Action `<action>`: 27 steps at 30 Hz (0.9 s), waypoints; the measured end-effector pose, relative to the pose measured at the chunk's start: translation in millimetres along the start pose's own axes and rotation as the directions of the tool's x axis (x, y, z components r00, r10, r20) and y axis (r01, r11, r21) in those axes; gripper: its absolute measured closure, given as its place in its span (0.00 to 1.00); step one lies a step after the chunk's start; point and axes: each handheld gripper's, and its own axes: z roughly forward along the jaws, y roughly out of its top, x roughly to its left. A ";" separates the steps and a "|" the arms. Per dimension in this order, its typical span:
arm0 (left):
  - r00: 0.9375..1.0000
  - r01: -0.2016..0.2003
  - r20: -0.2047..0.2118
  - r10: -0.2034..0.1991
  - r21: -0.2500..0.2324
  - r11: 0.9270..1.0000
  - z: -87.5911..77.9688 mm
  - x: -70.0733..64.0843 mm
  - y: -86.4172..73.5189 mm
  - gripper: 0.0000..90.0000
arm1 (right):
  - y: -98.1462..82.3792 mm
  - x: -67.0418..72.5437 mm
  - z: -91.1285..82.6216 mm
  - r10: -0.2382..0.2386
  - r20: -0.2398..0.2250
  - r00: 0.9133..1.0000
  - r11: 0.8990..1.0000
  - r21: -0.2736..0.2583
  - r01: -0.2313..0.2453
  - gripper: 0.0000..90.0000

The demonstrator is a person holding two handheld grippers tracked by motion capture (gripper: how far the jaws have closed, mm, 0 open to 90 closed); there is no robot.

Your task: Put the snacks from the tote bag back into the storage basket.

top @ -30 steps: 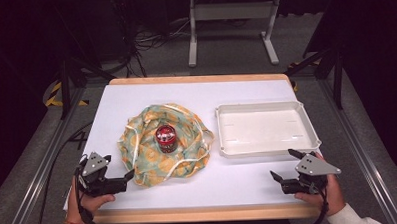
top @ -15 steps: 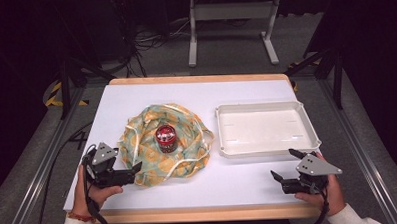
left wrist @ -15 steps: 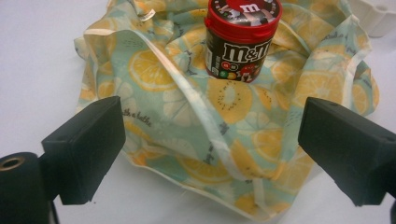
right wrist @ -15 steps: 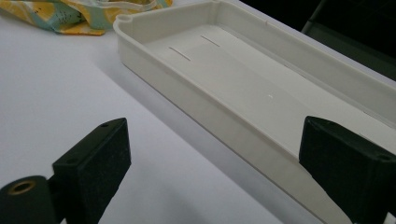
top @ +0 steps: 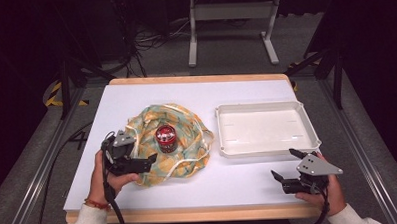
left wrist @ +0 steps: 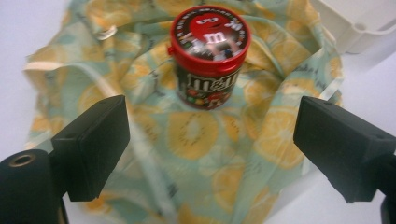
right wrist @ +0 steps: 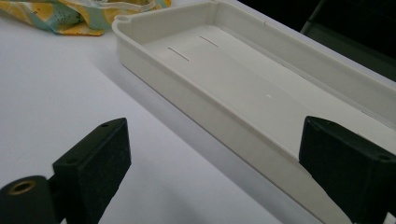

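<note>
A red-lidded candy tub (top: pixel 165 138) (left wrist: pixel 208 53) stands upright on a crumpled green and orange fruit-print cloth (top: pixel 184 150) (left wrist: pixel 187 154) at the table's left middle. My left gripper (top: pixel 143 155) (left wrist: pixel 212 140) is open over the cloth's near-left part, its jaws pointing at the tub from a short way off. A white tray (top: pixel 227 146) (right wrist: pixel 196 98) lies empty to the right of the cloth. My right gripper (top: pixel 284 165) (right wrist: pixel 219 163) is open near the table's front right, just short of the tray's near wall, with nothing between its jaws.
The white tabletop (top: pixel 239 183) has a wooden front edge (top: pixel 190 215). A corner of the cloth (right wrist: pixel 70 16) lies left of the tray. Beyond the table stand a metal frame (top: pixel 231 28) and floor cables (top: pixel 149 38).
My left gripper has moved right and forward from the table's left front onto the cloth, closer to the tub. The right gripper has stayed put.
</note>
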 end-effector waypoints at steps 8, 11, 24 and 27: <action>1.000 0.024 -0.003 -0.024 0.062 0.998 25.3 -7.7 24.4 0.16 | -0.1 0.0 -0.9 0.001 0.001 1.000 1.000 -0.001 -0.001 0.11; 0.999 0.049 -0.009 -0.048 0.103 0.993 38.1 -7.1 32.6 0.17 | -0.4 -0.3 -1.3 -0.001 0.000 1.000 1.000 -0.002 0.001 0.11; 0.996 0.081 -0.042 -0.073 0.235 0.969 75.0 -7.8 60.1 0.17 | -1.3 -0.5 -0.8 0.001 0.000 1.000 1.000 0.005 -0.001 0.11; 0.991 0.129 -0.051 -0.121 0.227 0.965 79.7 -5.1 61.2 0.17 | -1.9 -1.1 -0.8 0.003 -0.003 1.000 1.000 0.002 -0.003 0.11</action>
